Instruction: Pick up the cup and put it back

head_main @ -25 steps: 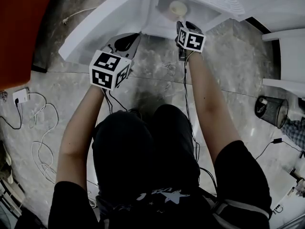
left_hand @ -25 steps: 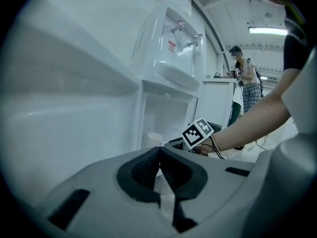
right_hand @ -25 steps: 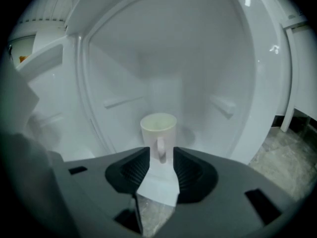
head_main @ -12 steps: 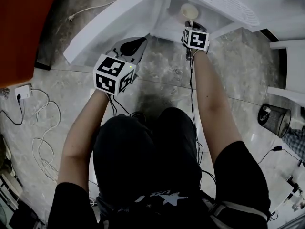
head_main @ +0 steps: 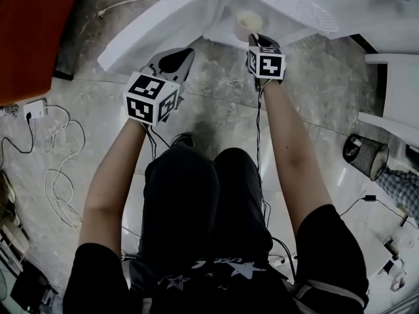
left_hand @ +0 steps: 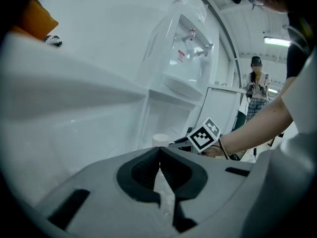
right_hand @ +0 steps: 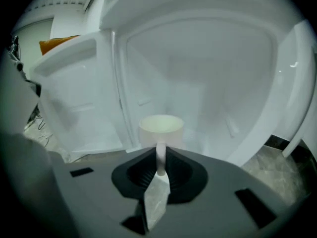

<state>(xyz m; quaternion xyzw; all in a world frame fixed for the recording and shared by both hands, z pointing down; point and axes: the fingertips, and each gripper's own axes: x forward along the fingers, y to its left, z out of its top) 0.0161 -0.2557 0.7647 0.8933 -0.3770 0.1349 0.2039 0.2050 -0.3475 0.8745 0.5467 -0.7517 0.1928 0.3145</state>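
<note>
Partly, the right gripper (right_hand: 161, 155), just clamping its handle, hides the cup (right_hand: 161, 125).

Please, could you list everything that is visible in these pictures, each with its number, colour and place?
cup: one, cream, inside the open cabinet, held by its handle
cabinet: one, white, open, on the floor in front of the person
waste basket: one, black mesh, on the floor at right
plug adapter: one, white, on the floor at far left
panel: one, orange-red, top left corner of the head view
floor: one, grey marbled, under everything
other person: one, standing far back in the left gripper view
left hand-held gripper: one, grey, jaws together, empty, near the cabinet door
right hand-held gripper: one, grey, jaws have just been closing and now clamp the cup's handle
</note>
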